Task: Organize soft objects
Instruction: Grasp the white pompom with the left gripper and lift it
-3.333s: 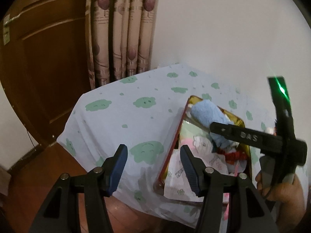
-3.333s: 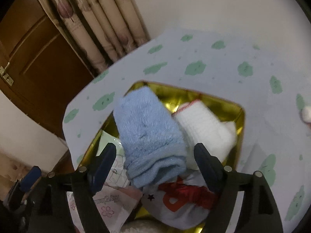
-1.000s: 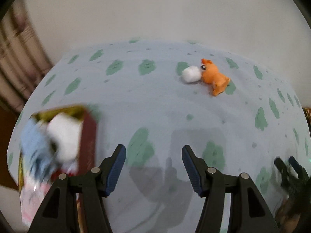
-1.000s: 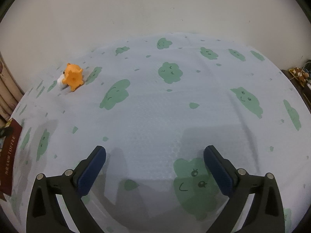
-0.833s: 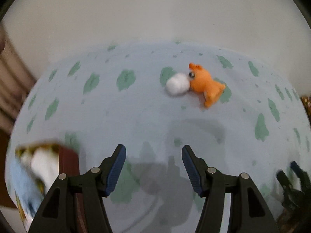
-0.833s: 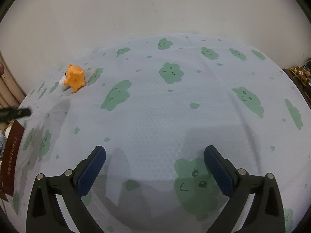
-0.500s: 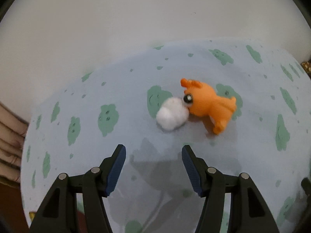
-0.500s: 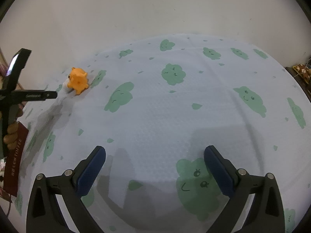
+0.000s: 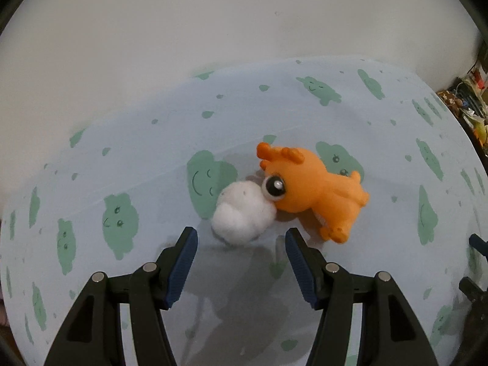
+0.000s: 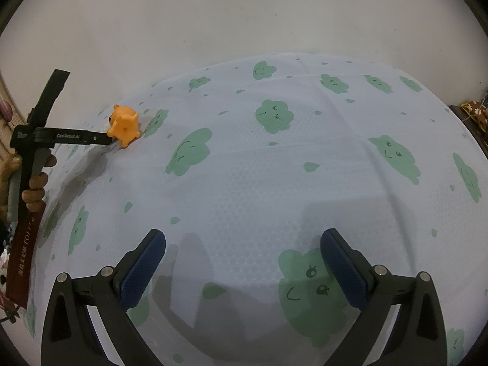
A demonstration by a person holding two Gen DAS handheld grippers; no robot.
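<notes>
Step in hand: we judge we are lining up the left gripper (image 9: 241, 241) on the white pom-pom (image 9: 242, 213), which sits at 12 o'clock just ahead of the fingertips.
Left tool: spread wide, holding nothing.
Right tool: the right gripper (image 10: 242, 238) is also spread and empty, over the tablecloth (image 10: 274, 183), well apart from the toys.
Where the things lie: the pom-pom touches the face of the orange toy (image 9: 314, 189), which lies on its side at 1 o'clock.
Doing it well: we should come in from the 7 o'clock side, straddle only the fluff, and close gently so it compresses without dragging the orange toy along.
Writing: "GenRobot.AI" reads on the left tool's bar in the right wrist view; the red box edge (image 10: 23, 250) at 9 o'clock shows "TOFFEE" beside characters too small to read.
</notes>
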